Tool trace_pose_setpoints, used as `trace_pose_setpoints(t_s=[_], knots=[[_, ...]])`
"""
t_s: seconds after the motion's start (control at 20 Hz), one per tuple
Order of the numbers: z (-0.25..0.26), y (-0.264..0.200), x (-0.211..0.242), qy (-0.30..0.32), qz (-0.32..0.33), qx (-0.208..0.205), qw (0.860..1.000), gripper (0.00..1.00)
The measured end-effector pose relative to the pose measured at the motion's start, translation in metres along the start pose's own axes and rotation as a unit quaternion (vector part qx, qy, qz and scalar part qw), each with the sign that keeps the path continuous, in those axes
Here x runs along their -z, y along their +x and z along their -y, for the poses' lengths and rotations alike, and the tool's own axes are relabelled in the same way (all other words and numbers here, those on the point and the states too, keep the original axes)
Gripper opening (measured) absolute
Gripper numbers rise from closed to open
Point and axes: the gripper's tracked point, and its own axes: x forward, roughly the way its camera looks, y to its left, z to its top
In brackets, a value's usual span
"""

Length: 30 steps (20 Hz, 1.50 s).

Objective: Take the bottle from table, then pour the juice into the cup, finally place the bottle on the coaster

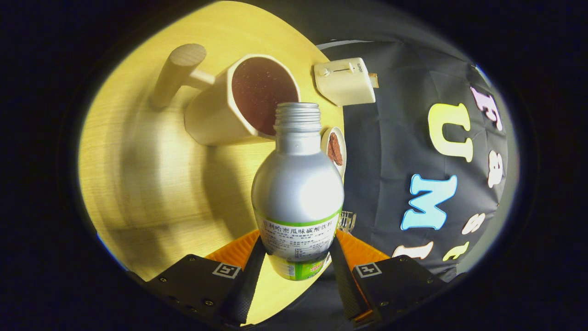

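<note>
The tool [296,271] grips the bottle [297,193] by its lower body between both fingers, open neck tipped at the rim of the cup [220,115] on the counter [138,184], so tilt slowly and keep the mouth over the opening.

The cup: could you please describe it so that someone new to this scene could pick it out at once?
On the wooden table, look just beyond the open neck of the silver bottle that the gripper grips. The cup is there, cream, holding dark liquid. Only it has a side handle, unlike the toaster and small plate.
</note>
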Motion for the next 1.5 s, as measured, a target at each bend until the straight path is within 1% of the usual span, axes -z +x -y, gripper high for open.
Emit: trace_pose_setpoints(t_s=[0.15, 0.45, 1.3, 1.5], knots=[[0.005, 0.0, 0.003, -0.011, -0.013, 0.002, 1.0, 0.75], [0.011, -0.001, 0.006, -0.054, -0.025, 0.008, 0.998, 0.75], [0.021, -0.009, 0.005, -0.101, -0.045, 0.006, 0.994, 0.75], [0.023, -0.012, 0.003, -0.119, -0.05, 0.006, 0.992, 0.75]])
